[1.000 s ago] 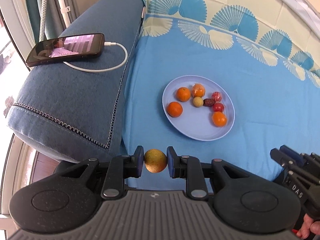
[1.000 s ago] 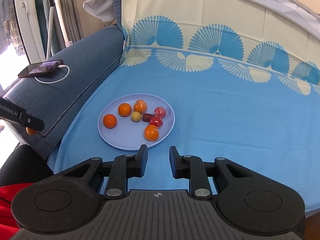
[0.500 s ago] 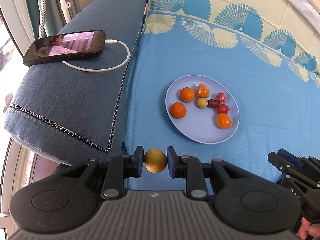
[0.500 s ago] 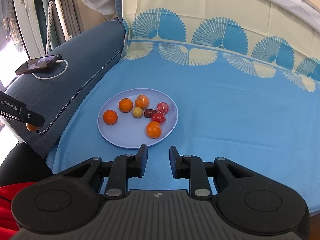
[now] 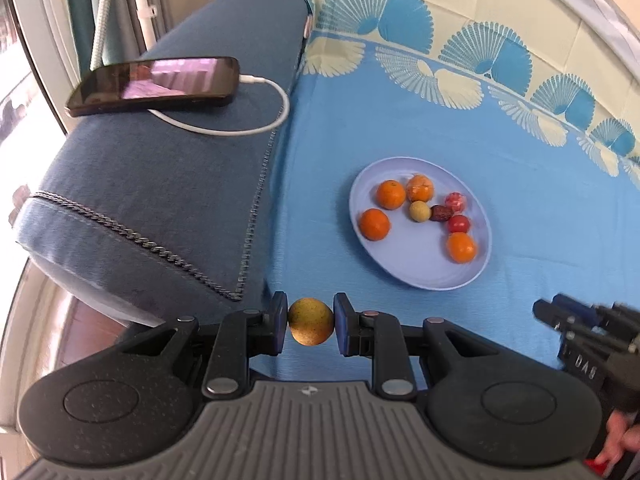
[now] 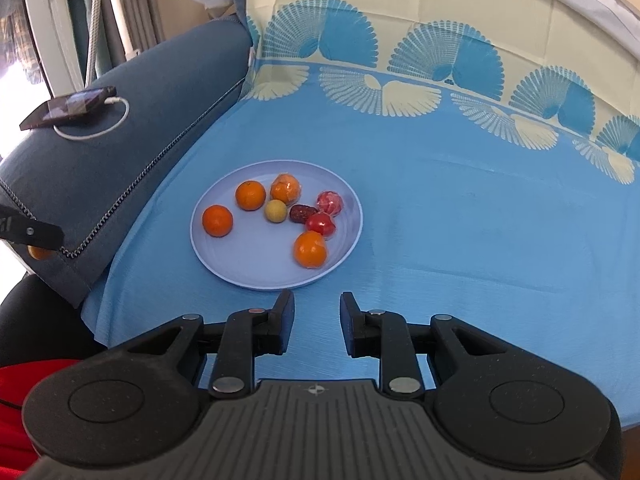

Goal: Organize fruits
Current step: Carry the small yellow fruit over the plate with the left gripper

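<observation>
Left wrist view: the left gripper (image 5: 310, 322) squeezes one round yellow-brown fruit (image 5: 310, 321) between its two pads, up in the air, in front of the near edge of the plate (image 5: 420, 272). The fruit is round like a ball, so it has no long side and points no way.

The pale blue plate sits on the blue cloth (image 5: 520, 184) and holds seven small things. Three are oranges: one (image 5: 391, 194) at the far left of the plate, one (image 5: 374, 224) at the near left, one (image 5: 461, 247) at the near right. One more orange thing (image 5: 420, 188) at the far side may be wrapped; it is hard to tell. One little yellow ball (image 5: 419, 211) lies in the middle. One dark red date (image 5: 441, 213) touches it, with its long side running left to right. Two red things (image 5: 458, 224) lie right of the date.

Left of the plate, one phone (image 5: 154, 85) with one white cable (image 5: 256, 120) lies on the dark blue cushion (image 5: 160, 184).

The right gripper (image 6: 316, 326), just in front of the plate, is empty, its pads standing apart.
</observation>
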The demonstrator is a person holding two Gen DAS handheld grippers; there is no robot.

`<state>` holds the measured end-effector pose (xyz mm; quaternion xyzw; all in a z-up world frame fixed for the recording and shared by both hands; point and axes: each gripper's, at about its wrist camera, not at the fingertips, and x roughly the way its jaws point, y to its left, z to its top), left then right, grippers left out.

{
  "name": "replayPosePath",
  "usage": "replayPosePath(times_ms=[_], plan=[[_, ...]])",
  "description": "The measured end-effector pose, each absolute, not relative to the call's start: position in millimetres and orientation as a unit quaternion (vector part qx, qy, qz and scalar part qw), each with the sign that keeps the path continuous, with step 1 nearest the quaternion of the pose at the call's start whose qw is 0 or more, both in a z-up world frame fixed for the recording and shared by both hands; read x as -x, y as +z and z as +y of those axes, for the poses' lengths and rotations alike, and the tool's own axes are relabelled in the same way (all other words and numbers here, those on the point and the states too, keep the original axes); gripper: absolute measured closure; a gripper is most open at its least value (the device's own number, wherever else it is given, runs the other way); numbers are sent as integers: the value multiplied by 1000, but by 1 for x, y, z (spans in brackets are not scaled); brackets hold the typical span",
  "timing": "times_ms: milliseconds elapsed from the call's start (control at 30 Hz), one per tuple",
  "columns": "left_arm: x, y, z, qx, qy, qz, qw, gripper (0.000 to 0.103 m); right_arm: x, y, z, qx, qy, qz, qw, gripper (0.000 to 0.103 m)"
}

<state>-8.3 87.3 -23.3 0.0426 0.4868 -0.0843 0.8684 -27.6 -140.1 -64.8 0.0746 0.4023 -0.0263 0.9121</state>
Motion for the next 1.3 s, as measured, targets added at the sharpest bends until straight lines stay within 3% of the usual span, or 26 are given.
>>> replayPosePath(times_ms=[233, 767, 967, 1300], plan=[[23, -42, 101, -66, -77, 479, 872, 76, 11, -75, -129, -54, -37, 433, 899, 75], [38, -53, 144, -18, -82, 441, 894, 76, -24, -73, -111, -30, -98, 512, 853, 41], [40, -51, 151, -10, -89, 441, 893, 76, -18, -65, -91, -14, -91, 496, 863, 25], [16, -37, 117, -38, -118, 451, 884, 76, 4, -48, -102, -29, -78, 443, 892, 21]])
